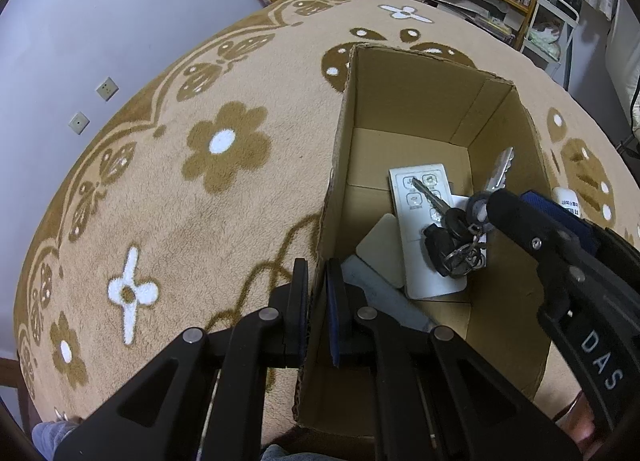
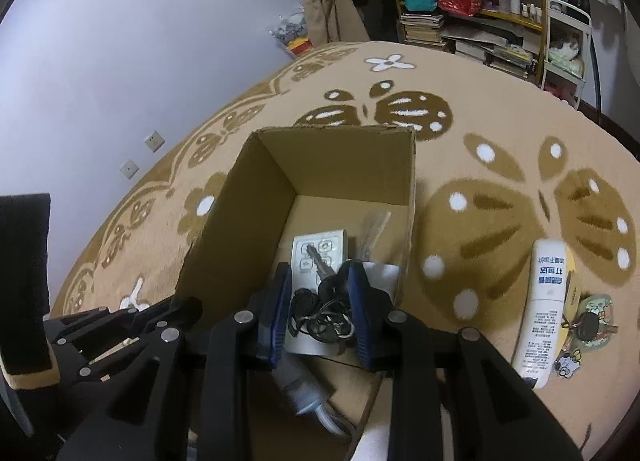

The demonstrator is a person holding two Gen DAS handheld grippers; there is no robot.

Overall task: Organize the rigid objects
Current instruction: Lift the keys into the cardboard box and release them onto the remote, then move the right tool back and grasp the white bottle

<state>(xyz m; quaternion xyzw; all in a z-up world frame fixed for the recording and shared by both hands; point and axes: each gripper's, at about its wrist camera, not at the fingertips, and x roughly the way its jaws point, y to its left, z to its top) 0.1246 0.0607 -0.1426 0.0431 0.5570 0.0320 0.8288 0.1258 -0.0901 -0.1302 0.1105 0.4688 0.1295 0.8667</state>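
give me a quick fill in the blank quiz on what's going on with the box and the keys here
1. The left gripper is clamped on the wall of the cardboard ____.
2. The bunch of keys lies on a white ____ inside the box.
3. The right gripper has its fingers ____ on either side of the keys.
4. The white bottle lies ____ the box, on the blanket.

Missing words: box; remote control; open; outside

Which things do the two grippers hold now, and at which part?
The left gripper clamps the cardboard box by its near left wall. The right gripper is open around the key bunch inside the box, gripping nothing.
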